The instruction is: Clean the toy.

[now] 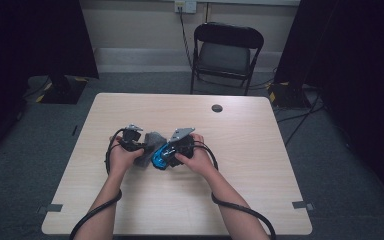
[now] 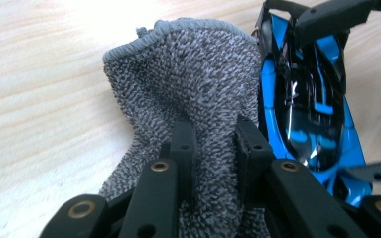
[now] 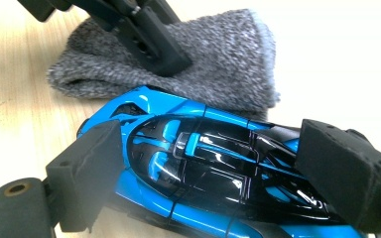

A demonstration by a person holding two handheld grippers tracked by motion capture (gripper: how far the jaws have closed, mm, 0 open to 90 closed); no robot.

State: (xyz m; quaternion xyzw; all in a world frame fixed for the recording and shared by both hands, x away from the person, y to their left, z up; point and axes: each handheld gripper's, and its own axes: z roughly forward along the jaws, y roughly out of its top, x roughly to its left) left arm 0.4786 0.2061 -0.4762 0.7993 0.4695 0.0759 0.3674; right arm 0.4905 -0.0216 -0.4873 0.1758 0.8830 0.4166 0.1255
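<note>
so the left gripper (image 2: pixel 212 130) has the grey cloth (image 2: pixel 188 84) pinched right beside the blue toy car (image 3: pixel 203 168), which the right gripper (image 3: pixel 218 173) clamps end to end along its length.

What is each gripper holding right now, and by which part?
Left gripper pinches a fold of the grey cloth; right gripper clamps the blue toy car across its body.

Bare forearms ran to each hand, no sleeves showing. The left gripper (image 1: pixel 130 137) and the right gripper (image 1: pixel 179 145) were black, each topped by a grey three-cornered plate. A thick black cable trailed back from each. Their black linkage arms carried brass-ringed pivot holes, and the jaws wore matte black foam-like pads.
</note>
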